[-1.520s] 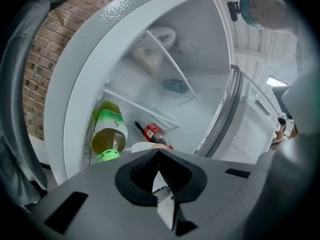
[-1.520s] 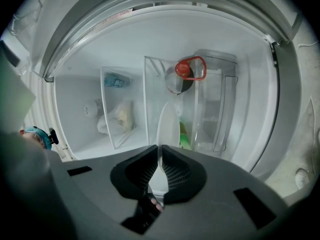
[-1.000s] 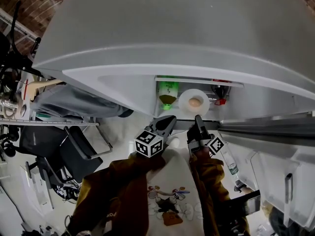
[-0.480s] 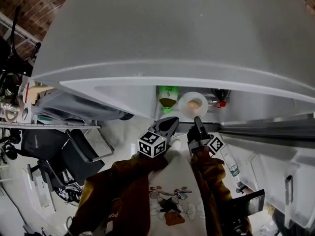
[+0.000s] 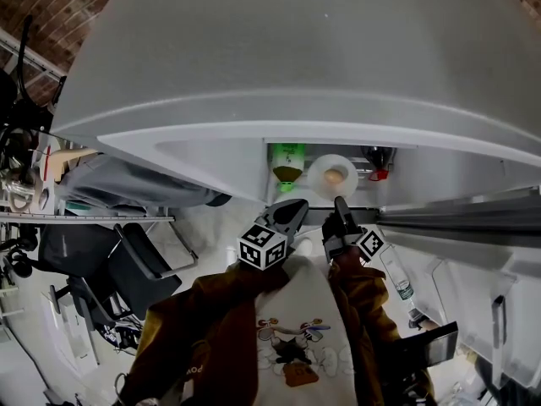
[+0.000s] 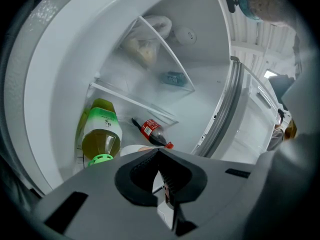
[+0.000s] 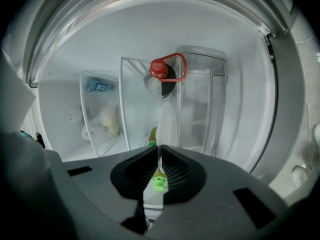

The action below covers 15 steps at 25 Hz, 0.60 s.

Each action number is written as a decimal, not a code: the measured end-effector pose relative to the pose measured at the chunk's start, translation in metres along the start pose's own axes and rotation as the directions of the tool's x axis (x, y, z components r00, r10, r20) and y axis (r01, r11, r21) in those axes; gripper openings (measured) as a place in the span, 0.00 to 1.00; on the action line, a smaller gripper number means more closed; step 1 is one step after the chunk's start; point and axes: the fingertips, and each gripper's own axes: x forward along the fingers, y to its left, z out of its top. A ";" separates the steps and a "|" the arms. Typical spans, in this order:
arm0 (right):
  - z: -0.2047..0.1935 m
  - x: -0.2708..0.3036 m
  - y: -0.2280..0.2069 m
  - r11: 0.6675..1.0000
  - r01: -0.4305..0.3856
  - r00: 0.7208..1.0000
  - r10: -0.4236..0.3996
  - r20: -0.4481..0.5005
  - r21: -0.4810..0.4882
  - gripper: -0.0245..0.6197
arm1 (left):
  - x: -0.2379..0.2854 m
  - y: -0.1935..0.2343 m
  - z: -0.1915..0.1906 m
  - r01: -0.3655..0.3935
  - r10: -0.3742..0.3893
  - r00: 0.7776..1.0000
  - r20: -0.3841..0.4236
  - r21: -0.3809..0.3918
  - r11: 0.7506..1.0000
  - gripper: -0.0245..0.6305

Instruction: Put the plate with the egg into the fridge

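Observation:
The white plate (image 5: pixel 321 178) with a brown egg (image 5: pixel 335 176) sits low inside the open fridge (image 5: pixel 254 74), between a green bottle and a red-capped bottle. My right gripper (image 5: pixel 340 205) reaches to the plate's near rim. In the right gripper view the plate (image 7: pixel 166 125) shows edge-on, and my right gripper (image 7: pixel 160 150) is shut on it. My left gripper (image 5: pixel 297 206) hovers just left of the plate, its jaws shut and empty. In the left gripper view, above my left gripper (image 6: pixel 159 152), only a sliver of the plate (image 6: pixel 131 149) and egg shows.
A green tea bottle (image 6: pixel 100 136) lies left of the plate and a cola bottle (image 6: pixel 152 132) behind it. Clear shelves and a drawer (image 7: pixel 200 104) fill the fridge's inside. The fridge door (image 5: pixel 473 218) stands open to the right. A chair (image 5: pixel 127 269) is on the left.
Almost nothing differs. The left gripper has edged slightly to the right; the plate and the right gripper stay where they were.

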 end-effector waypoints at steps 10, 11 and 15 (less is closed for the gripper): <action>0.004 -0.001 -0.009 0.999 0.035 0.999 -0.035 0.011 -0.003 0.08 | 0.001 -0.001 -0.002 -0.002 0.002 1.000 0.005 -0.005 1.000 0.05; 0.004 0.001 -0.008 0.999 0.036 0.999 -0.036 0.012 -0.001 0.08 | 0.002 -0.001 -0.002 -0.003 0.003 1.000 0.004 -0.005 1.000 0.05; 0.006 0.005 -0.008 0.999 0.037 0.999 -0.037 0.006 -0.003 0.08 | 0.003 -0.002 -0.004 -0.006 0.006 1.000 0.002 -0.010 1.000 0.05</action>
